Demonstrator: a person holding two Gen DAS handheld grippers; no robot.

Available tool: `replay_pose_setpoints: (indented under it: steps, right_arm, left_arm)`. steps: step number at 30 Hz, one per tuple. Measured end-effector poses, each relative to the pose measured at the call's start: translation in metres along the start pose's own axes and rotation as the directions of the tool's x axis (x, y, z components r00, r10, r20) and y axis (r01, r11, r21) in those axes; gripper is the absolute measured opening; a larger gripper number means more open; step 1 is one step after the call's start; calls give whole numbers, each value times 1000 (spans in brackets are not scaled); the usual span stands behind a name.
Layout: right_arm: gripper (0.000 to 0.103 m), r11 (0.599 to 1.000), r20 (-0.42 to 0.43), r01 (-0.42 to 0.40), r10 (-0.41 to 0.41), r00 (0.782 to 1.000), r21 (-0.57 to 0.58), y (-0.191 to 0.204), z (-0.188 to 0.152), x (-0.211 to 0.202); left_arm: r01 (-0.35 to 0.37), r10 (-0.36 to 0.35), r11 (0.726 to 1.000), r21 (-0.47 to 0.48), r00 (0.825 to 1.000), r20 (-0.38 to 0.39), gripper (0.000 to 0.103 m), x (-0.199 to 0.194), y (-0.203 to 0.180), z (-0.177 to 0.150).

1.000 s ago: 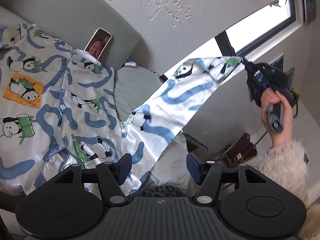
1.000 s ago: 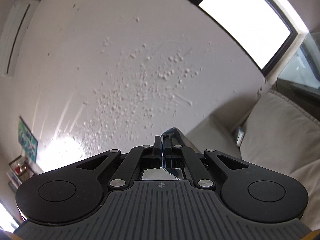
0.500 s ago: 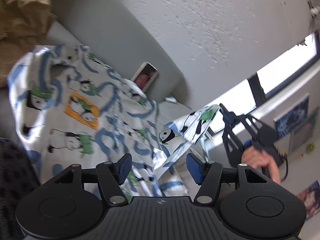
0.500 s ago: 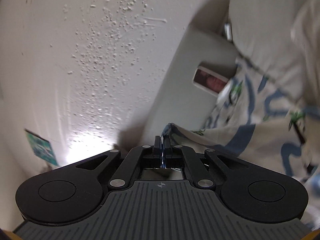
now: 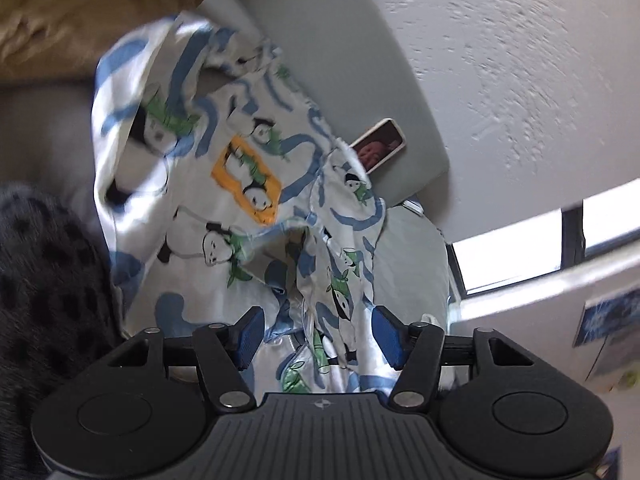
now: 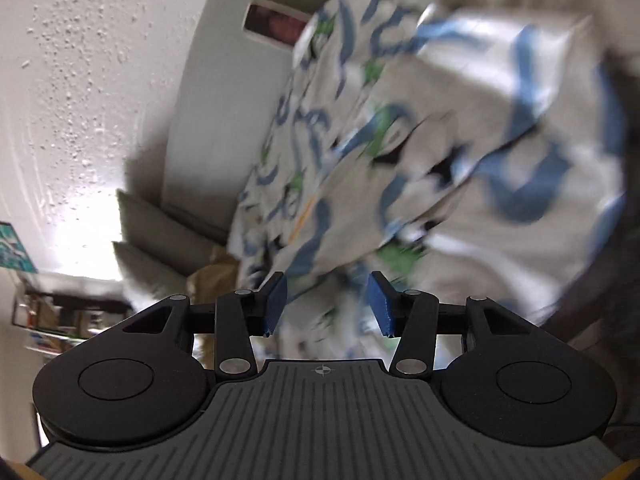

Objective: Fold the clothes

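Although both views are smeared by motion, no brand, label or legible writing shows anywhere; the only marks are the printed pandas, green bamboo and blue swirls on the pajama shirt (image 5: pixel 240 184), plus an orange square patch (image 5: pixel 247 178) framing one panda.

The shirt lies rumpled on a grey sofa (image 5: pixel 328 64), its upper part running up the backrest, and a loose fold of it hangs down just ahead of the left tongs (image 5: pixel 318 338). Those tongs are spread wide, blue pads apart, with cloth seen between them; whether a pad touches the fabric cannot be told. The right tongs (image 6: pixel 326 304) are likewise spread, holding nothing, with the blurred shirt (image 6: pixel 440 140) filling the view beyond them.

A phone (image 5: pixel 380 148) leans against the backrest just beside the shirt's edge, its screen showing a face; the fabric covers its lower corner. From the right wrist the same phone (image 6: pixel 276 22) appears above the cloth.

A tan blanket (image 5: pixel 80 12) is bunched at the sofa's far end, and dark spotted fabric (image 5: pixel 44 280) lies next to the shirt's near side. A textured white wall (image 5: pixel 520 80), a window (image 5: pixel 520 256) and a blue picture (image 5: pixel 608 316) lie beyond.
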State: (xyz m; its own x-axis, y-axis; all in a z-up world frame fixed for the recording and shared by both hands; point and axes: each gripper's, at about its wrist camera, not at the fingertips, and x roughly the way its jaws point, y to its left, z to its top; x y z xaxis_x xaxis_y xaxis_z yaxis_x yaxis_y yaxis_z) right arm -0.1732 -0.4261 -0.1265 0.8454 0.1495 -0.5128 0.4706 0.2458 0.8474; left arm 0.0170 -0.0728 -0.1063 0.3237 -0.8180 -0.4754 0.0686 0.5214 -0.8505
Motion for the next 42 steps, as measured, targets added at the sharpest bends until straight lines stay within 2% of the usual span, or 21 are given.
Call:
replay_pose_setpoints:
  steps: [3, 6, 12, 16, 25, 27, 28, 29, 30, 31, 32, 33, 34, 35, 36, 37, 38, 39, 40, 42]
  right_arm:
    - [52, 1000, 37, 2, -3, 999, 4, -14, 6, -16]
    - [52, 1000, 50, -2, 2, 999, 3, -21, 17, -22]
    - [52, 998, 37, -41, 43, 998, -47, -20, 20, -22]
    - [52, 998, 16, -55, 56, 998, -43, -23, 20, -18]
    - [52, 996, 13, -74, 75, 997, -58, -27, 22, -20]
    - [52, 995, 10, -73, 73, 997, -65, -27, 21, -20]
    - [52, 995, 8, -72, 73, 997, -69, -26, 21, -19]
    - [52, 995, 4, -73, 73, 997, -74, -26, 21, -19]
    - [52, 994, 0, -73, 73, 997, -79, -25, 21, -18]
    - [52, 994, -3, -71, 71, 997, -81, -25, 21, -18]
    - [52, 994, -5, -69, 69, 998, -81, -25, 20, -18]
    - [52, 994, -5, -68, 68, 998, -80, -25, 21, -18]
    - [52, 995, -4, -68, 68, 998, -77, -25, 21, -18]
    - [52, 995, -1, -68, 68, 998, -74, -26, 21, -19]
    - [52, 995, 4, -69, 69, 998, -71, -26, 21, -20]
    - [52, 995, 9, -70, 71, 997, -69, -26, 21, -21]
    - [52, 995, 14, -72, 73, 997, -67, -27, 21, -21]
    - [52, 995, 16, -73, 74, 997, -66, -26, 21, -21]
    - [52, 995, 14, -72, 73, 997, -65, -26, 21, -21]
    - [52, 995, 7, -65, 66, 998, -72, -25, 19, -19]
  left_arm:
    - [12, -14, 988, -152, 1000, -8, 43, 16, 13, -1]
    - [7, 2, 976, -217, 999, 40, 42, 16, 17, 4]
    - [-43, 80, 964, -261, 988, 133, 48, 15, 18, 31]
    - [-4, 41, 954, -301, 993, 114, 47, 32, 16, 34]
    - [-115, 164, 924, -364, 981, 107, 46, 72, 28, 41]
    - [-120, 170, 921, -370, 980, 104, 39, 82, 32, 47]
    - [-120, 169, 920, -373, 980, 102, 31, 87, 35, 50]
    - [-122, 169, 923, -365, 981, 100, 17, 91, 36, 53]
    - [-126, 169, 933, -338, 980, 102, 6, 93, 34, 55]
    - [-130, 170, 942, -311, 980, 103, 0, 96, 33, 57]
    - [-135, 170, 954, -267, 979, 113, 0, 97, 29, 59]
    - [-127, 155, 975, -182, 977, 146, 0, 92, 18, 59]
    - [-97, 109, 993, -72, 975, 192, 0, 84, 3, 57]
    - [-70, 59, 997, 39, 971, 233, 0, 75, -12, 55]
    - [-48, -1, 984, 173, 962, 274, 0, 65, -30, 51]
    - [-36, -78, 940, 340, 946, 315, 0, 51, -50, 42]
    - [-47, -132, 880, 473, 932, 337, 0, 39, -67, 34]
    - [-83, -142, 824, 561, 928, 346, 0, 32, -78, 25]
    - [-117, -125, 788, 605, 931, 343, 0, 29, -82, 19]
    - [-178, 6, 814, 553, 954, 298, 0, 37, -68, 19]
